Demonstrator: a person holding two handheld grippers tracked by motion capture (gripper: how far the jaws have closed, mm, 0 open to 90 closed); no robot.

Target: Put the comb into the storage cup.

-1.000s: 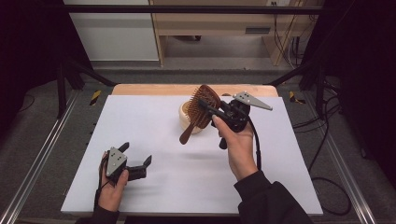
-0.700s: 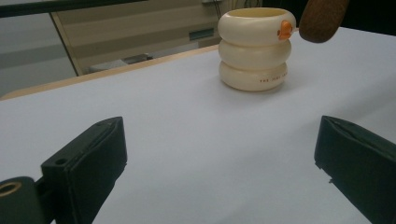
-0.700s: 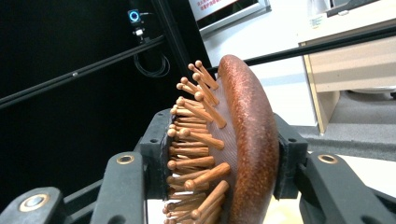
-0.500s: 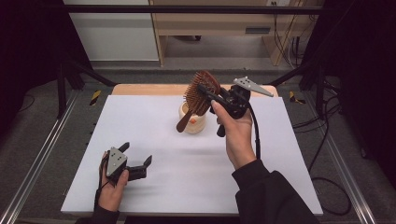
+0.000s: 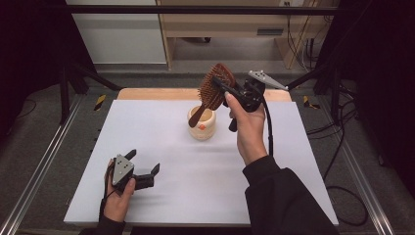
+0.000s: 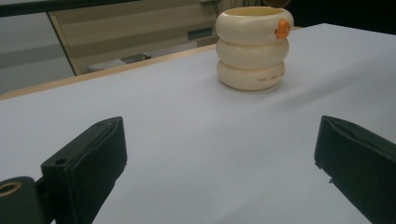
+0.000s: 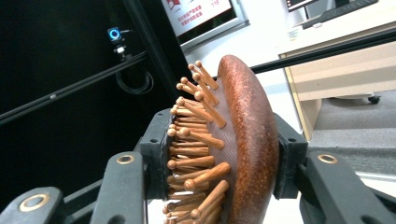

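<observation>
The hairbrush [image 7: 247,140] looks wooden: a speckled, reddish-brown back with a slight sheen, and smooth, round-tipped wooden pins set in a finely textured cushion. The ringed cream cup [image 6: 254,46] at 12 o'clock looks like smooth, glossy ceramic or plastic. The table [image 5: 195,186] has a matt white top.

A white table [image 5: 147,132] stands on grey floor [image 5: 44,122]; behind it sit a pale wooden cabinet [image 5: 220,24], black frame bars [image 5: 195,10] and cables [image 5: 342,147].

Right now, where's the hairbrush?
In the high view, the hairbrush is clamped in the right gripper, held up over the cream cup at the table's far middle.
</observation>
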